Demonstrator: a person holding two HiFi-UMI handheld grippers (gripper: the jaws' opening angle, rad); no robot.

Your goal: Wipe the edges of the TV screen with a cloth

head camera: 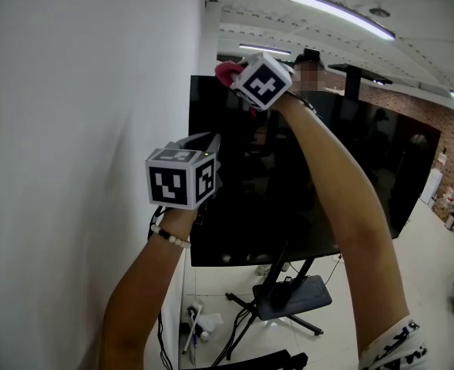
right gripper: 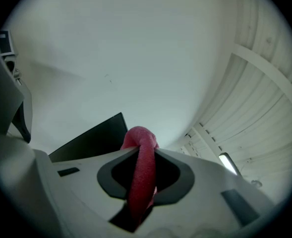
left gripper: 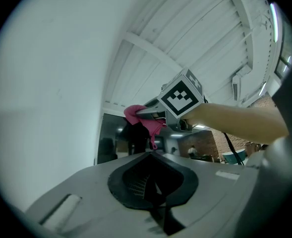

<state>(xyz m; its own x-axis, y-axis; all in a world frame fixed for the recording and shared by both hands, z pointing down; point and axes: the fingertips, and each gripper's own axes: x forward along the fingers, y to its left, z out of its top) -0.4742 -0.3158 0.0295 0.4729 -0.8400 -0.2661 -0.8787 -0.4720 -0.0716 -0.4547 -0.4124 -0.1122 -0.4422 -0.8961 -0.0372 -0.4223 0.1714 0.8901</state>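
A white wall [head camera: 72, 129] fills the left of the head view. Just right of it, at mid-height, the left gripper [left gripper: 153, 182] is held up on a bare forearm. Its jaws are pressed together with nothing between them. It sits in front of the left edge of the TV [head camera: 342, 183]; whether it touches cannot be told.

The TV's dark screen takes up the centre of the frame, on a black stand [head camera: 288, 295] that rests on the pale floor.

The right arm reaches up across the screen to its upper left corner. There the right gripper [head camera: 239, 79] pinches a pink cloth [right gripper: 141, 177]. The cloth runs as a thick roll between the jaws and bulges past their tips, right at the TV's top corner.

A ceiling light [head camera: 342, 12] glows at upper right.
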